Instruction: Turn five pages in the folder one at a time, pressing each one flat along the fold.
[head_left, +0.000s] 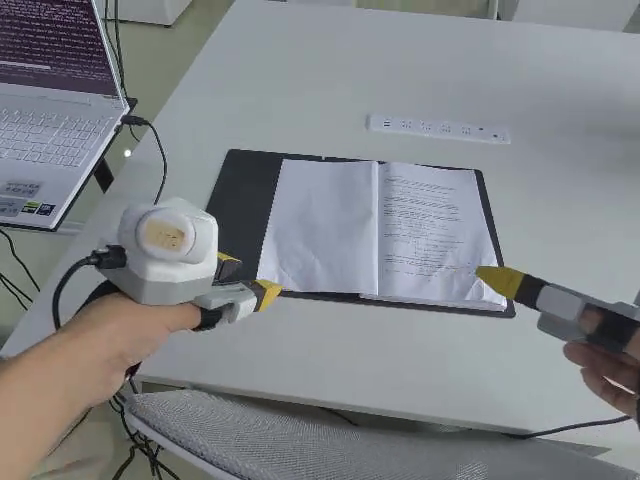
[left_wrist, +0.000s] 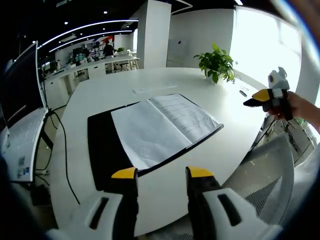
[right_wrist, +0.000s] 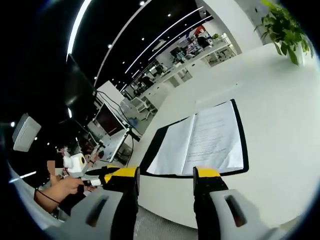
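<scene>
White table (head_left: 300, 70) bears a folder (head_left: 240, 200); left tool (left_wrist: 162, 173), right tool (right_wrist: 164, 173) gape nearby.

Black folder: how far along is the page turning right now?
Done: the black folder lies open, a blank white sheet left of the fold, a printed page right; the count of turned pages cannot be told. In hand: nothing; the right hand-held gripper hovers open by the printed page's near corner, the left hand-held gripper open before the folder. Left: turning and pressing.
</scene>
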